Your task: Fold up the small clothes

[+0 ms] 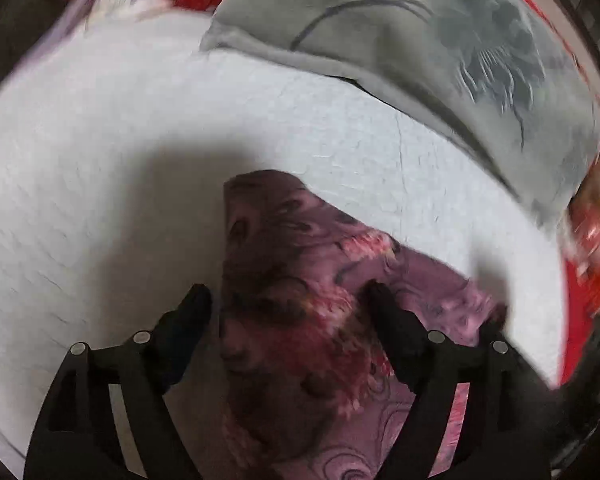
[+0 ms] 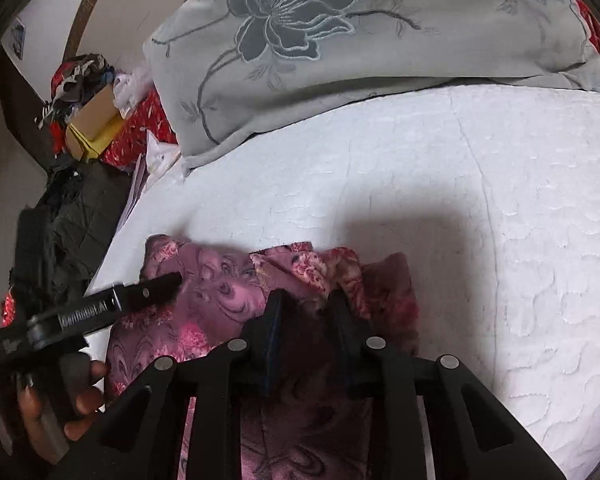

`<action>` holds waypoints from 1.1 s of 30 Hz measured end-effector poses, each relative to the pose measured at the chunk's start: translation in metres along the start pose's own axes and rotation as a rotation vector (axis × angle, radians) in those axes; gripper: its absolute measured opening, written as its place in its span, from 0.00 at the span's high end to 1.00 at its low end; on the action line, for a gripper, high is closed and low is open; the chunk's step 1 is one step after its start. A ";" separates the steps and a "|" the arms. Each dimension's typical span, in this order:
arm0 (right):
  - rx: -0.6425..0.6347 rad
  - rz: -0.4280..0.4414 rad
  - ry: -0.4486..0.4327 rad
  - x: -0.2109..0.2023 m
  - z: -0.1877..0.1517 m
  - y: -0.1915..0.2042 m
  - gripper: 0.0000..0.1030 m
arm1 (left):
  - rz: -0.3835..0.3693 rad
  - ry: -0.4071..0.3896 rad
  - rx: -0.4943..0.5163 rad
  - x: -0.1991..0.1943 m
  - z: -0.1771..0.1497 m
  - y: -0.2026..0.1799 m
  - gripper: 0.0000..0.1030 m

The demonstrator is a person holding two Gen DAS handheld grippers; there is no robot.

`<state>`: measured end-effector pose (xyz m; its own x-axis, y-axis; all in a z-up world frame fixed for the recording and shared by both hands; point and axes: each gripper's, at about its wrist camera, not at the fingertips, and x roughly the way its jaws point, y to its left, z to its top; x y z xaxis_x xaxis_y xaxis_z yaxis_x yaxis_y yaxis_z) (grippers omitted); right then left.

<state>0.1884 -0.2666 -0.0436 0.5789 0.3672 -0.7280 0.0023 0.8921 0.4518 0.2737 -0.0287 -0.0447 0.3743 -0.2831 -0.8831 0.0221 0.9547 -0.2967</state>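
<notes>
pinching purple floral garment [image 2: 220,304] top edge, right gripper [image 2: 306,304]; left gripper [image 1: 288,300] spread

Bed surface covered by white textured bedspread [image 2: 480,208], creased in long lines. Lying directly on it: purple floral garment [image 2: 220,292] bunched near front edge; grey pillow [image 2: 340,52] with embroidered dark flower along far side. Red patterned fabric [image 2: 140,136] visible past pillow at left.
</notes>
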 end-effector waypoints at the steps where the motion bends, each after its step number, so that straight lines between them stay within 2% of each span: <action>1: -0.019 -0.018 0.010 -0.005 0.001 0.004 0.79 | -0.012 0.011 -0.004 -0.004 0.001 0.003 0.22; 2: -0.036 -0.024 0.014 -0.009 0.002 0.007 0.74 | -0.013 0.017 0.001 -0.010 0.001 0.004 0.23; 4: -0.099 -0.011 0.008 -0.031 -0.003 0.017 0.72 | -0.005 -0.018 0.046 -0.035 -0.008 0.006 0.23; 6: -0.154 0.058 0.006 -0.049 -0.013 0.024 0.70 | 0.003 -0.065 0.110 -0.061 -0.025 0.005 0.23; 7: -0.177 0.088 0.006 -0.058 -0.021 0.026 0.65 | -0.002 -0.089 0.137 -0.074 -0.038 0.003 0.23; 8: -0.198 0.097 0.006 -0.065 -0.031 0.027 0.56 | -0.003 -0.103 0.156 -0.081 -0.050 0.002 0.23; 10: -0.226 0.055 0.035 -0.062 -0.049 0.025 0.43 | 0.028 -0.095 0.179 -0.081 -0.071 0.001 0.23; 12: -0.217 -0.042 0.123 -0.039 -0.063 0.014 0.42 | 0.058 -0.025 0.176 -0.058 -0.084 0.005 0.21; 13: -0.181 -0.014 0.105 -0.040 -0.063 0.007 0.40 | 0.050 -0.003 0.155 -0.049 -0.088 0.007 0.20; 14: -0.161 -0.015 0.104 -0.042 -0.060 0.005 0.40 | 0.035 -0.014 0.123 -0.051 -0.088 0.011 0.19; 16: -0.164 -0.069 0.108 -0.051 -0.057 0.010 0.39 | 0.043 0.010 0.103 -0.062 -0.083 0.012 0.20; 18: -0.201 -0.091 0.105 -0.066 -0.060 0.017 0.37 | 0.064 -0.023 0.122 -0.083 -0.086 0.011 0.20; 20: -0.233 -0.052 0.126 -0.081 -0.068 0.019 0.36 | 0.072 -0.062 0.155 -0.100 -0.098 0.012 0.20; 22: -0.255 -0.048 0.151 -0.087 -0.083 0.014 0.34 | 0.066 -0.063 0.169 -0.102 -0.117 0.014 0.20; 24: -0.274 -0.145 0.206 -0.078 -0.107 0.002 0.30 | 0.056 -0.005 0.170 -0.089 -0.134 0.016 0.20; 25: -0.269 -0.168 0.225 -0.070 -0.110 -0.001 0.24 | 0.054 0.019 0.163 -0.081 -0.142 0.019 0.18; 29: -0.270 -0.193 0.168 -0.093 -0.118 0.008 0.23 | 0.029 0.029 0.106 -0.090 -0.151 0.028 0.19; 31: -0.314 -0.164 0.134 -0.107 -0.128 0.018 0.22 | 0.038 0.012 0.124 -0.101 -0.159 0.027 0.19; 33: -0.351 -0.212 0.136 -0.107 -0.141 0.018 0.21 | 0.059 0.003 0.170 -0.106 -0.174 0.021 0.19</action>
<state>0.0119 -0.2524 -0.0302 0.4827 0.1763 -0.8578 -0.1812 0.9784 0.0991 0.0737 0.0053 -0.0205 0.3765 -0.2265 -0.8983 0.1572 0.9712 -0.1790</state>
